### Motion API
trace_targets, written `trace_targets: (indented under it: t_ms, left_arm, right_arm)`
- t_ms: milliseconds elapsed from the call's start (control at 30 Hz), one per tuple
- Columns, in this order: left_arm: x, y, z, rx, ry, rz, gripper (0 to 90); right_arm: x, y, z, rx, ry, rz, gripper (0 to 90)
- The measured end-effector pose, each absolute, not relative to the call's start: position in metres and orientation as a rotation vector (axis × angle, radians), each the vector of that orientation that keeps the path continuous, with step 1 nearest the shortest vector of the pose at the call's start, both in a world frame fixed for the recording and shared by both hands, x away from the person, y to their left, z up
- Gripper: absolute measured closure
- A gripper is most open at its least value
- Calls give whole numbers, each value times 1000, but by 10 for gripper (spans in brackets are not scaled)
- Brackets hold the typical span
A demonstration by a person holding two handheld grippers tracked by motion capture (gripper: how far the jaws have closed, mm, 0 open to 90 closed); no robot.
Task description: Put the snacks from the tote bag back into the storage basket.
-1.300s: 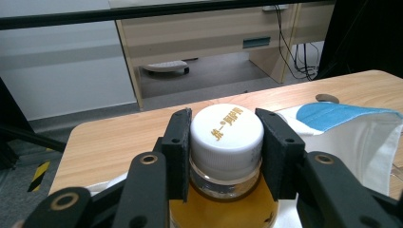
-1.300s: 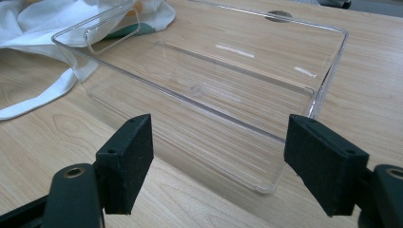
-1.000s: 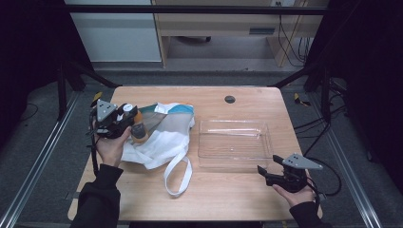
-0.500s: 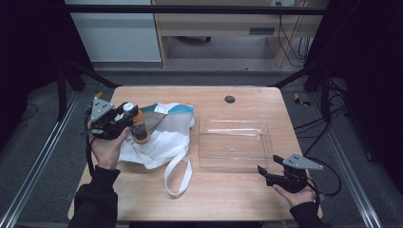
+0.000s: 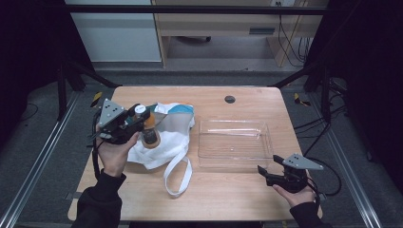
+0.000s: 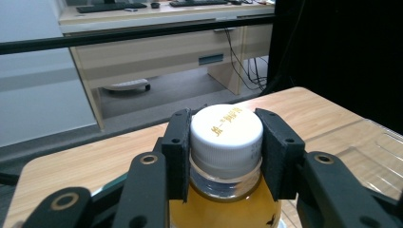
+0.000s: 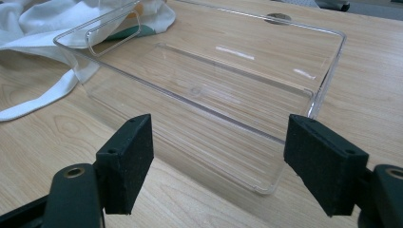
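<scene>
Left gripper [image 5: 139, 124] is clamped on the bottle [image 5: 150, 134] at the neck, pads on either side of the white cap [image 6: 226, 135]. Bottle: clear plastic, amber liquid, white screw cap with gold lettering on top, dark band round the lower body. It sits upright in the grip, over the left part of the table [image 5: 214, 199], above the near-left edge of the white bag [image 5: 164, 142]; can't tell from above whether its base touches the cloth. The left gripper view gives the cap print, the ribbed cap edge and the pad [image 6: 177, 152] contact, none of it readable from the high view. The high view gives the layout instead: bag with its strap looped toward the near edge, teal patch at its far side, then the clear tray [image 5: 235, 142] just right of the bag, mid-table. Right gripper [image 5: 266, 172] rests near the front right corner, jaws spread, nothing between them, pointing at the tray's near right corner. The right gripper view shows the tray's [image 7: 328, 71] moulded handle cutout and its empty floor, with the bag [image 7: 43, 23] touching its far-left wall.
</scene>
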State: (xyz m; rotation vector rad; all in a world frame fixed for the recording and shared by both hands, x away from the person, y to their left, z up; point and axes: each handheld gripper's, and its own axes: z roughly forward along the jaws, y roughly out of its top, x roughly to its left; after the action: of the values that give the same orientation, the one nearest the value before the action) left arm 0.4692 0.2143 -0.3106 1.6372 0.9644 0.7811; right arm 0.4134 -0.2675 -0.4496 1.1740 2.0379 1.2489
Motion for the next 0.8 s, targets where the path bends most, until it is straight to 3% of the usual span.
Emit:
trace_targets:
  t_ms: [800]
  left_arm:
    - [459, 162, -284, 1662, 836, 728, 589]
  right_arm:
    - [412, -269, -449, 1178, 2023, 1258, 247]
